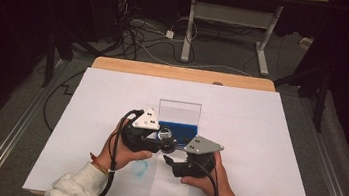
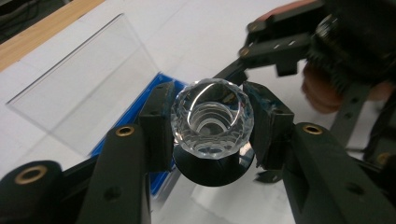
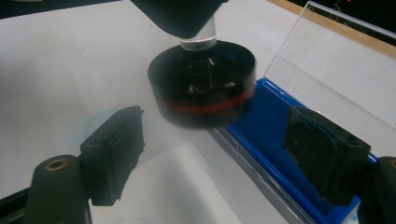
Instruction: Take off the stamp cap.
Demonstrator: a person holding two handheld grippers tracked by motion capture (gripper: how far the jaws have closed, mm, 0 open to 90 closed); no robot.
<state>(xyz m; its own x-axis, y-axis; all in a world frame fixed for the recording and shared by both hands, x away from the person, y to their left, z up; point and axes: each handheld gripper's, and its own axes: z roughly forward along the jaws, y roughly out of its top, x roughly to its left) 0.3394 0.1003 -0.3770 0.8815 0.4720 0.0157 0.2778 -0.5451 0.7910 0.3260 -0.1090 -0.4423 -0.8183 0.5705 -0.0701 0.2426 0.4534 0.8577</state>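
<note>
High view: a stamp held over a papered table in a dark room

Dark surroundings ring the scene; cables [image 1: 140, 33] trail over grey floor beyond, near a white desk frame [image 1: 231, 29]. White paper [image 1: 258, 138] covers the wooden table [image 1: 180, 72]. A clear lid [image 1: 179, 109] stands upright behind the blue ink pad [image 1: 181, 131], and a small paper slip [image 1: 170, 188] lies near the front edge. The left gripper [image 2: 212, 126] is clamped on the stamp's [image 2: 212, 119] faceted crystal handle, just beside the pad. The right gripper [image 3: 219, 154] has jaws apart, nothing between them.
</note>
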